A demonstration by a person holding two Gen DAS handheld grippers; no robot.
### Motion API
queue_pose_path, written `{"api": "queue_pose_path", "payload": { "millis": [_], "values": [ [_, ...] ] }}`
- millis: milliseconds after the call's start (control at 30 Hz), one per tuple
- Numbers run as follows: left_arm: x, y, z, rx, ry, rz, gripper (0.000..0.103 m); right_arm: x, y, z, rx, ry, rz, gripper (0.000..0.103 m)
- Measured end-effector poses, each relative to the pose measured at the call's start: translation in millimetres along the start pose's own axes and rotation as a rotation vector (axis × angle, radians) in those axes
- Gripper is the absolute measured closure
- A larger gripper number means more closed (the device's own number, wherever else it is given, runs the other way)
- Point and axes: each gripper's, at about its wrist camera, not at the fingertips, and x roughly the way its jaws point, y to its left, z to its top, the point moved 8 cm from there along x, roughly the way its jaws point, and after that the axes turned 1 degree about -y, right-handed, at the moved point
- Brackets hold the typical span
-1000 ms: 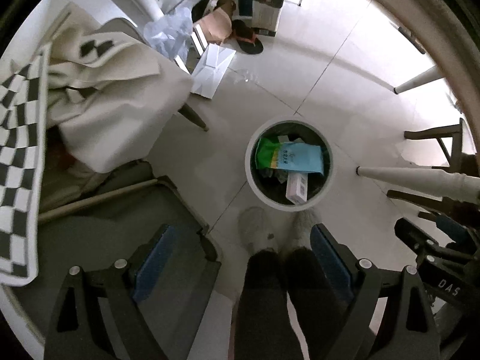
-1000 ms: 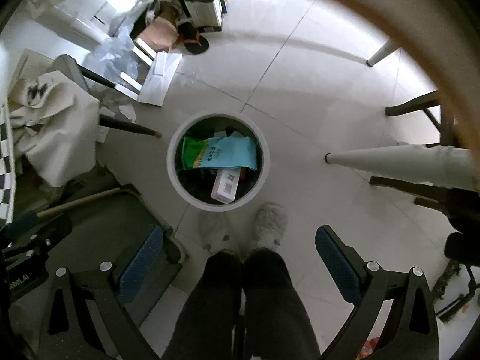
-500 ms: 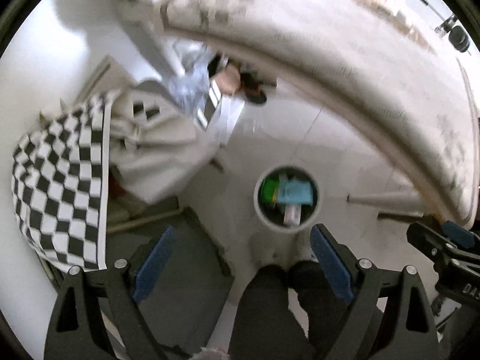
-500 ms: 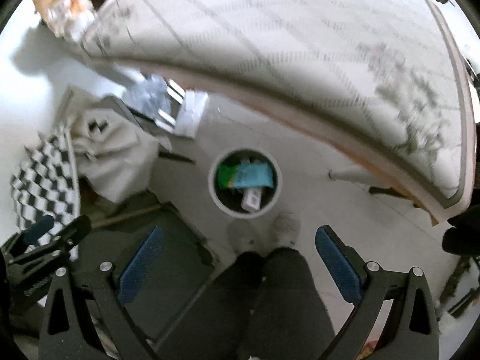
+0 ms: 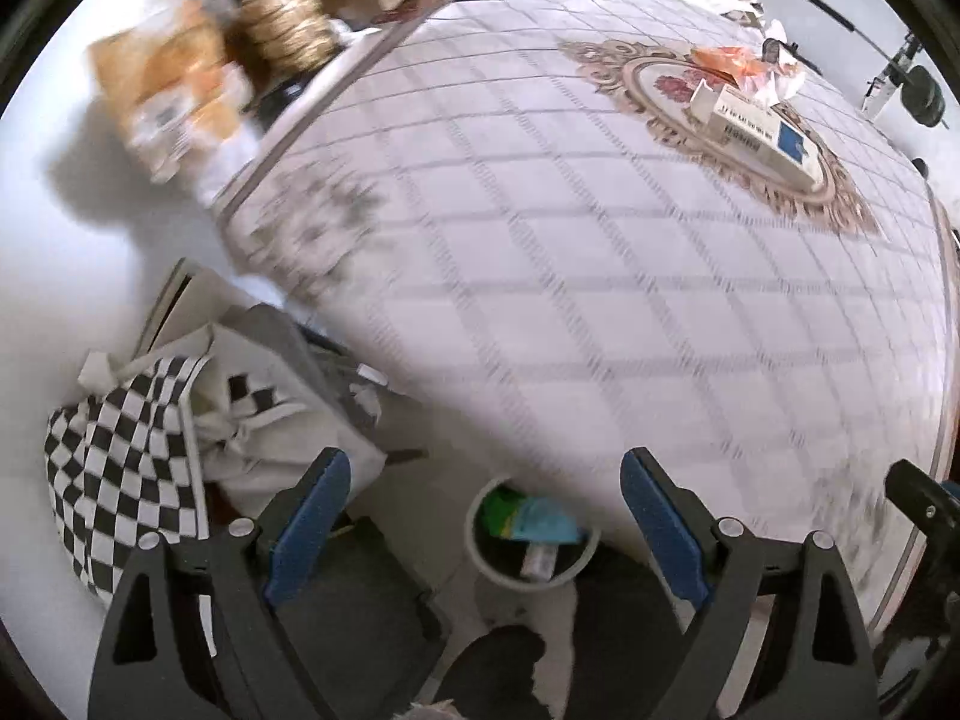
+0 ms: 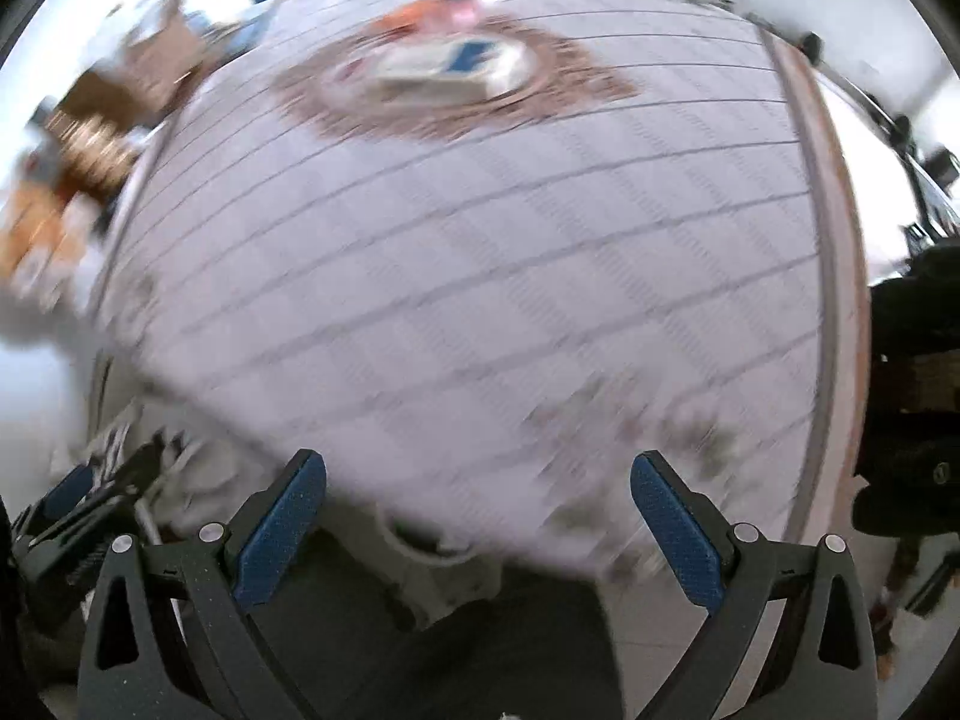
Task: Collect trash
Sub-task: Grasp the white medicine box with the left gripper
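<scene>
Both grippers, left (image 5: 480, 522) and right (image 6: 477, 513), jaws apart and empty, face the bench (image 5: 600, 300); next comes reaching the white box (image 5: 756, 129).

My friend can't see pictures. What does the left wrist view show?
An open left gripper hangs over a white round trash bin holding wrappers. Beyond, a long white-and-blue box and orange wrapper lie on the grid-patterned tablecloth.

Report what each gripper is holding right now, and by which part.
Nothing is held. The left gripper and the right gripper both stand open, with only table and floor showing between their blue pads.
</scene>
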Motion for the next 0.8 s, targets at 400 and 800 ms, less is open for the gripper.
{"api": "queue_pose_path", "payload": {
  "millis": [400, 800],
  "values": [
    [63.4, -170.9, 183.6, -0.231, 0.238, -0.192, 0.011, 69.8, -125.8, 207.7, 0.26, -0.02, -0.124, 0.0],
    [139.6, -216.6, 232.4, -0.552, 0.476, -0.158, 0.012, 104.6, -159.4, 283.5, 0.312, -0.03, -0.172, 0.0]
  ]
}}
